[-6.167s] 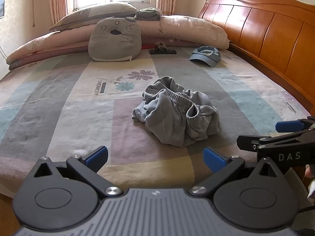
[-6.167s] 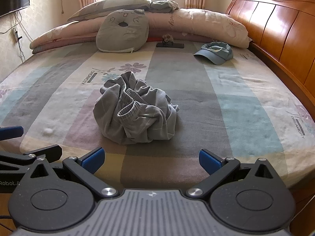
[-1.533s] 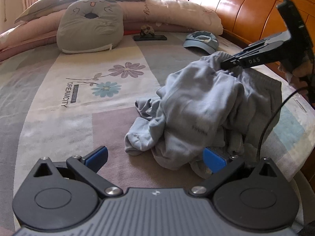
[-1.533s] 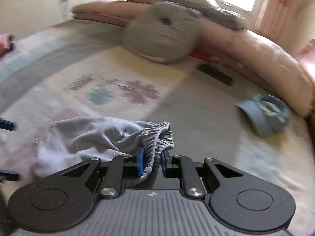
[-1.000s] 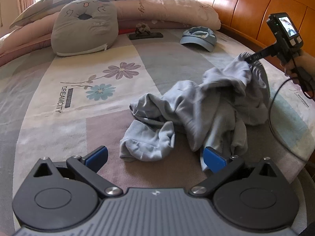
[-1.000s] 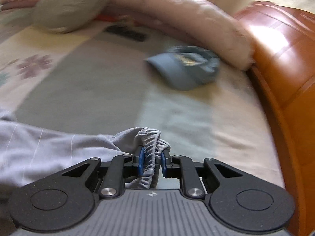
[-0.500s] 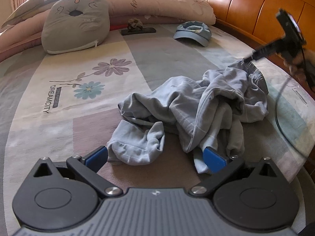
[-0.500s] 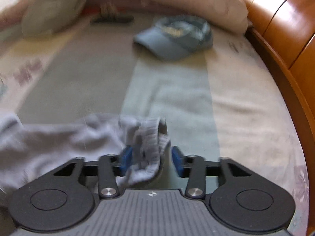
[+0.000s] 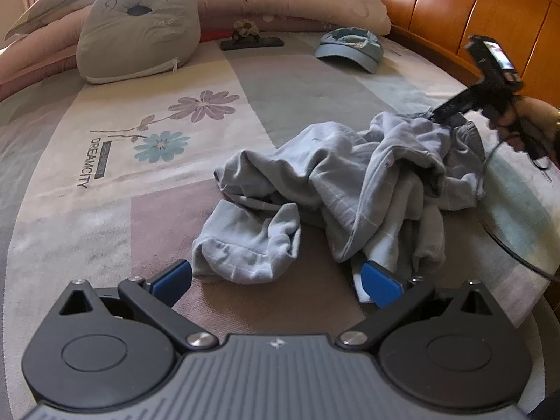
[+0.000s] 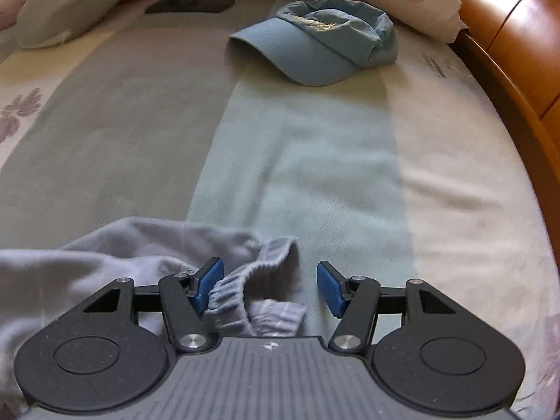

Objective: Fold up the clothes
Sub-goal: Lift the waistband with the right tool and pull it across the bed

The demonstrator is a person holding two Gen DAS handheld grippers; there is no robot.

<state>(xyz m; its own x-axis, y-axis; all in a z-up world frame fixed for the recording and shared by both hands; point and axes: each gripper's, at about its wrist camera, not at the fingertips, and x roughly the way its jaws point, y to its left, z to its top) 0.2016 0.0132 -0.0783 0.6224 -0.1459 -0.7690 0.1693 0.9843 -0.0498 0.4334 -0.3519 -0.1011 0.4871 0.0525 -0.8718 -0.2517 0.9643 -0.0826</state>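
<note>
Left gripper (image 9: 276, 278) low in frame, jaws spread wide, empty; right gripper (image 10: 269, 287) at bottom centre, jaws parted, pressing on nothing

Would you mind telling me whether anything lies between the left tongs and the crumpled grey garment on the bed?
Nothing visible does. The left tongs stand open just short of the grey garment, with only bare bedspread in between. The blue cap lies well beyond, near the pillows.
</note>
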